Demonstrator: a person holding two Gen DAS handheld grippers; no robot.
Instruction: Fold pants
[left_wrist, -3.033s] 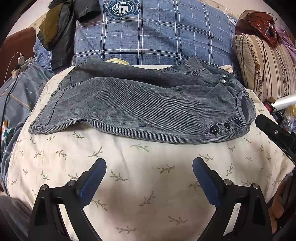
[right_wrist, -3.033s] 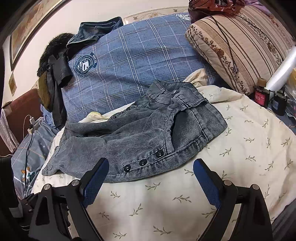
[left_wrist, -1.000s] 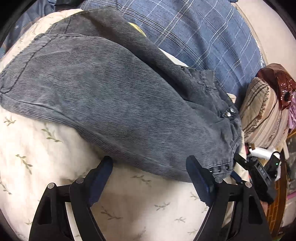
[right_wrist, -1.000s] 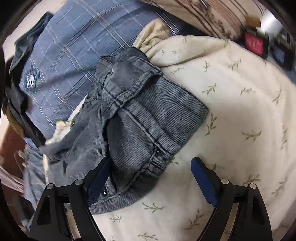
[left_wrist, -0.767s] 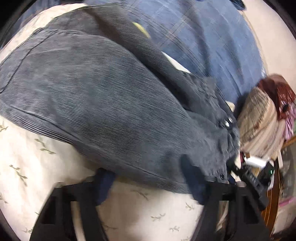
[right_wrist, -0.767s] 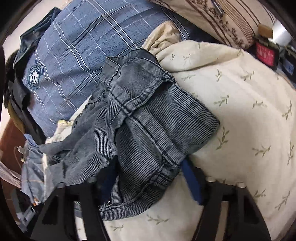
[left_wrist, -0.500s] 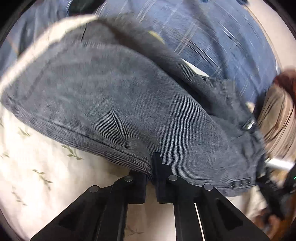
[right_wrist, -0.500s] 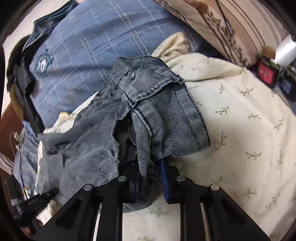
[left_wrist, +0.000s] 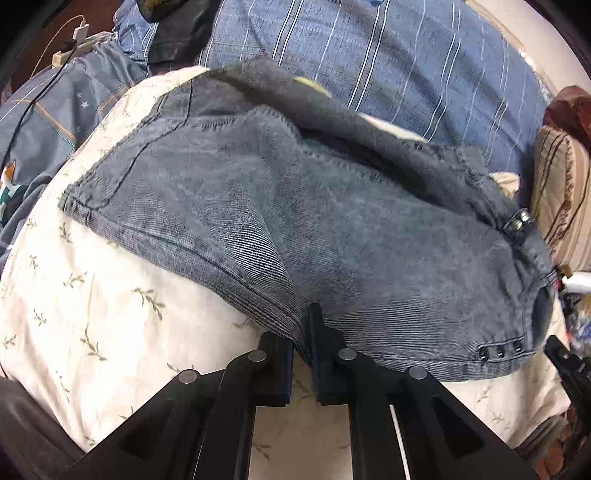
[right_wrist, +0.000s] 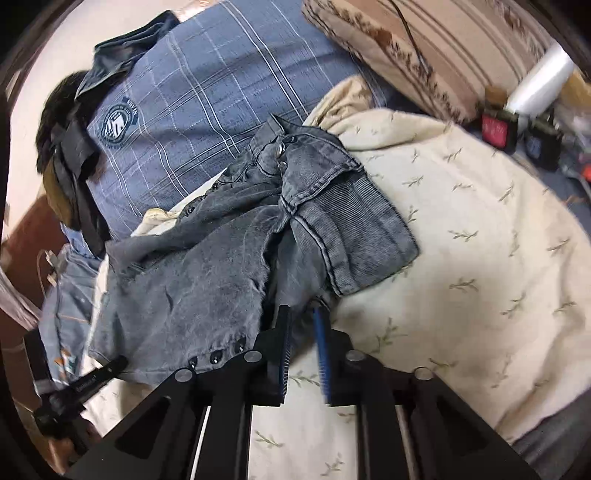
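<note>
Grey washed corduroy pants spread on cream leaf-print bed cover, long axis left-right. Near edge pinched by left tongs mid-leg; waistband end clamped by right tongs. Fold away expected.

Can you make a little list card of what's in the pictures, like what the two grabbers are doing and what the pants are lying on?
item: grey corduroy pants
lying on: cream leaf-print blanket
left gripper: shut on the pants' near edge
right gripper: shut on the pants near the waistband end
snaps: row of dark snaps along the near edge
behind: blue plaid pillow, striped pillow
fold status: pants bunched, not yet neatly folded
</note>
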